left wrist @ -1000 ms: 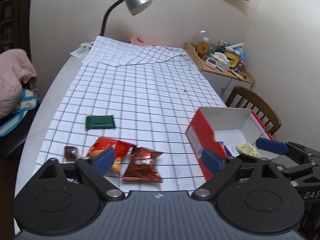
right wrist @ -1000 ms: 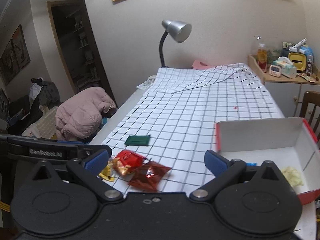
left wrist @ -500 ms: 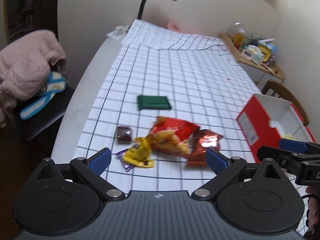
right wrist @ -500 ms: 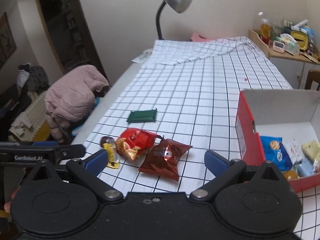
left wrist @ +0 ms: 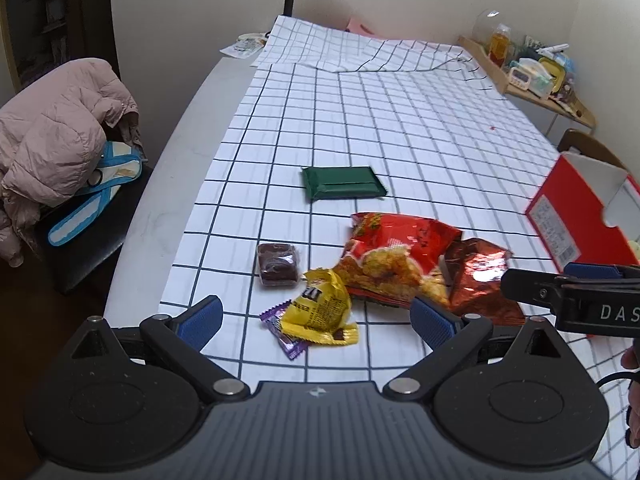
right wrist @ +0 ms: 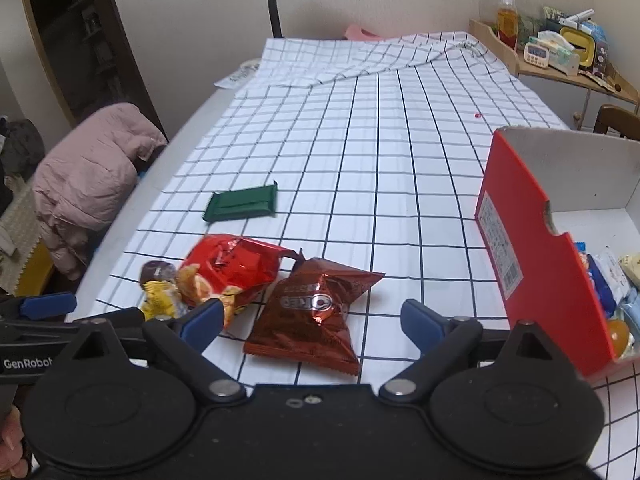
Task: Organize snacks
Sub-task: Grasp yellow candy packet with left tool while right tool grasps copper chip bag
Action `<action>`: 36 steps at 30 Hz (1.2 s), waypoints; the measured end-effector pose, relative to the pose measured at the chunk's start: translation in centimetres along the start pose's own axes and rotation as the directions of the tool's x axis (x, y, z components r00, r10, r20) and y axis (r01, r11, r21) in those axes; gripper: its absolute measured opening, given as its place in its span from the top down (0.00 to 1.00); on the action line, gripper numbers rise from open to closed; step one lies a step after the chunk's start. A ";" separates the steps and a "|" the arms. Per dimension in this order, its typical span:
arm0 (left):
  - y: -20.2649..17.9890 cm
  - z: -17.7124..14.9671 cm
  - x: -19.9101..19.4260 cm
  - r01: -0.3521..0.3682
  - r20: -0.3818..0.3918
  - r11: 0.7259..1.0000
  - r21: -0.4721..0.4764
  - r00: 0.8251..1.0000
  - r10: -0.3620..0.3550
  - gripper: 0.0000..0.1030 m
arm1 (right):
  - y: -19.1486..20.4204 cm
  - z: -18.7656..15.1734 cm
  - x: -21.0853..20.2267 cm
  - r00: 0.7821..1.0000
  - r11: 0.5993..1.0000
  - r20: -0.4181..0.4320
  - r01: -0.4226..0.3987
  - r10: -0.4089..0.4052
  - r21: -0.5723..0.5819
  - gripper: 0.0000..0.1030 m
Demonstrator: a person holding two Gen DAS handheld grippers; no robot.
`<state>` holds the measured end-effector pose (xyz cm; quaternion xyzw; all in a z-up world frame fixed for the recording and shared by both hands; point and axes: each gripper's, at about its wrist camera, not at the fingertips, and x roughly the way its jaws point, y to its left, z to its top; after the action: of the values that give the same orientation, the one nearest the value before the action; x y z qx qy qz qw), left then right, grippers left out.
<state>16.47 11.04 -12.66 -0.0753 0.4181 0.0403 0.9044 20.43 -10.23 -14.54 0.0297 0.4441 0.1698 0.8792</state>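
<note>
1. While its jaws narrow from wide, the right gripper [right wrist: 310,322] frames the brown packet [right wrist: 314,312] without touching it.
2. Left of that packet, the left gripper [left wrist: 316,318] gapes wide over the yellow candy bag [left wrist: 320,308], holding nothing.

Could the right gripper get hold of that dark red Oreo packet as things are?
Probably yes. The right gripper, its jaws closing from wide with nothing gripped, points at the Oreo packet, which lies flat on the tablecloth with nothing on top.
</note>
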 end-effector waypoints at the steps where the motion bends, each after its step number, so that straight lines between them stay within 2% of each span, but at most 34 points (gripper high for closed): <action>1: 0.1 0.1 0.5 -0.002 -0.007 1.000 -0.005 1.000 0.002 0.02 | -0.1 0.0 0.4 1.000 1.000 -0.005 0.002 -0.002 0.004 0.09; 8: 0.3 0.1 2.7 -0.027 -0.039 0.999 -0.018 0.999 0.026 0.04 | -0.6 0.4 2.8 0.998 0.999 -0.055 0.015 -0.013 0.029 0.18; 19: -0.3 0.4 4.2 -0.006 -0.069 1.000 0.007 0.998 0.007 0.31 | -0.3 0.7 5.2 0.995 0.999 -0.097 -0.001 0.004 0.032 0.26; 22: -0.5 0.4 4.2 0.005 -0.068 1.000 0.020 0.998 -0.004 0.39 | -0.1 0.7 5.4 0.994 1.000 -0.105 -0.014 0.017 0.024 0.31; 26: -0.8 0.5 4.4 0.019 -0.074 0.999 0.031 0.997 -0.016 0.50 | -0.1 0.7 5.4 0.994 0.999 -0.107 -0.031 0.034 0.031 0.42; 28: -0.8 0.6 4.4 0.016 -0.076 0.999 0.033 0.997 -0.014 0.53 | -0.1 0.7 5.4 0.994 0.999 -0.102 -0.036 0.039 0.030 0.46; 30: -0.7 0.6 4.4 0.021 -0.084 0.999 0.028 0.996 -0.018 0.61 | -0.2 0.6 5.3 0.994 0.999 -0.100 -0.038 0.041 0.029 0.50; 31: -0.6 0.7 4.4 0.025 -0.087 0.999 0.023 0.996 -0.023 0.61 | -0.3 0.6 5.2 0.994 0.999 -0.099 -0.038 0.040 0.029 0.52; 36: -0.4 0.7 4.4 0.024 -0.089 1.000 0.013 0.996 -0.023 0.71 | -0.2 0.4 4.7 0.996 0.999 -0.088 -0.027 0.028 0.017 0.54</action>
<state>19.94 10.79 -15.53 -0.0757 0.4574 0.0235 0.8857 23.33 -8.91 -17.98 0.0351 0.4836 0.1795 0.8560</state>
